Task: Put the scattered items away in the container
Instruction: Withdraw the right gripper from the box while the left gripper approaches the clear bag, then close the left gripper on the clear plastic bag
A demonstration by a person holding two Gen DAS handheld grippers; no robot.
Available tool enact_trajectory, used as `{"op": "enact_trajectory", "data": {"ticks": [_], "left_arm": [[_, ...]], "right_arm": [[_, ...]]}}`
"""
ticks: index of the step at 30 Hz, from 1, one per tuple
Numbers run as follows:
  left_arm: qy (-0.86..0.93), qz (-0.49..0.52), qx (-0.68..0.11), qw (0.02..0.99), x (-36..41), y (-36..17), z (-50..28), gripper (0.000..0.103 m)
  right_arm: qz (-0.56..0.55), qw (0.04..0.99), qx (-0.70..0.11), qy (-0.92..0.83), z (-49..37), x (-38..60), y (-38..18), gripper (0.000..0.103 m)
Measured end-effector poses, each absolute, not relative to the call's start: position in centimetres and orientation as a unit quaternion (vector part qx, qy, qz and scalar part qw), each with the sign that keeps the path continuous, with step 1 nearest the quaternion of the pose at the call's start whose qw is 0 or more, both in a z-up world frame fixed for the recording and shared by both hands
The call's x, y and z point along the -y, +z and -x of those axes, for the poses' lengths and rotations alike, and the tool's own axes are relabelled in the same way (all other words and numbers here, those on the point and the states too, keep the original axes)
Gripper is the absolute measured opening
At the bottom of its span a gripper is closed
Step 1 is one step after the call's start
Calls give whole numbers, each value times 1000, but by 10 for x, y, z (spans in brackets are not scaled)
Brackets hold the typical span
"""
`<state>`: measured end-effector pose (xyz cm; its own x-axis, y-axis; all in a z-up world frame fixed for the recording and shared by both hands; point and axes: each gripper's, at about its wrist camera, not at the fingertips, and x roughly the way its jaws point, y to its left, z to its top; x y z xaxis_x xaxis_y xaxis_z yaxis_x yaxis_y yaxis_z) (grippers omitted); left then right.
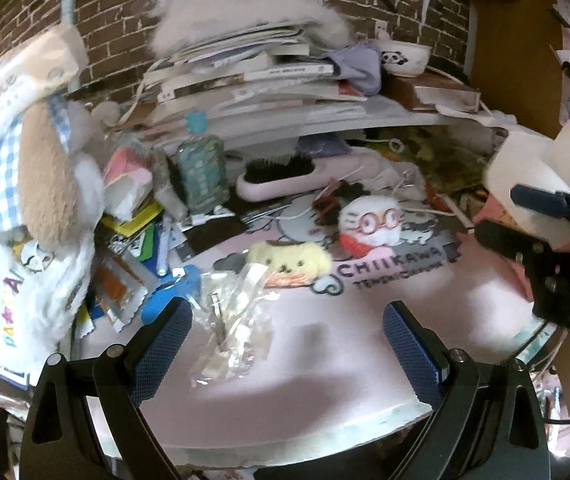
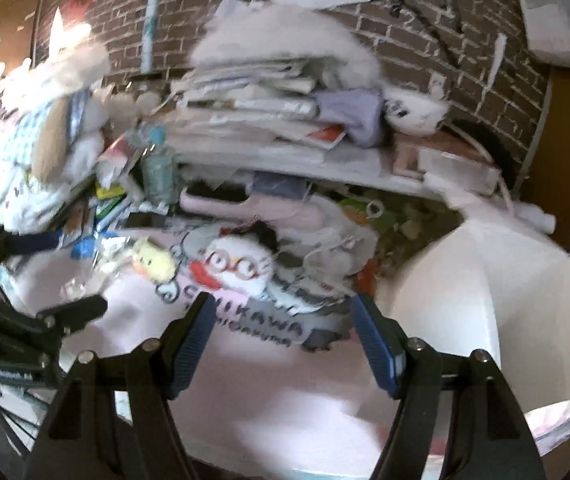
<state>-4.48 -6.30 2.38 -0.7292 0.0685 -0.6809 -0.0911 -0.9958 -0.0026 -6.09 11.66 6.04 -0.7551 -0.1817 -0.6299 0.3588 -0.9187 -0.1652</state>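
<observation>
Left tongs hover w/ jaws apart, empty, over a pink desk mat; a crinkled clear plastic bag lies on the mat just inside the left pad. Right tongs also spread wide, nothing between them, above the same mat. Yellow dog plush sits beyond the bag, touching its far edge; white round plush w/ red glasses is just beside it, to the right. White container stands at the mat's right side, near the right tongs. Pink hairbrush lies further back, under a shelf stacked w/ books. Right view is blurred.
</observation>
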Motion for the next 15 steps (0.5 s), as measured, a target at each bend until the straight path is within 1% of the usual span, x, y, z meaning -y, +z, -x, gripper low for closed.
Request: {"op": "enact_trajectory", "data": {"ticks": [2,3,6,8,10,11,12,15], "left_arm": [[930,366,-14,44,68,18,46,95],[929,368,-12,46,70,15,47,94],[926,374,-11,53,74,7,52,85],[925,377,-12,54,76,1,55,85],[924,378,-12,57,77,-4,57,74],[922,383,-9,61,78,-6,59,62],[920,388,-6,63,79,-8,61,55],[916,396,-7,63,82,-16,63,51]], "right_arm": [[-317,144,-157,-924,60,-109,51,67],[-320,145,-161,-922,60,-107,46,67],[-333,153,-159,-917,61,-103,36,67],[-337,157,-162,-914,61,-99,30,67],[-337,158,-166,-913,60,-95,26,67],[-337,159,-167,-913,59,-94,25,67],[-338,160,-166,-912,60,-94,24,67],[-343,162,-160,-911,63,-96,20,67]]}}
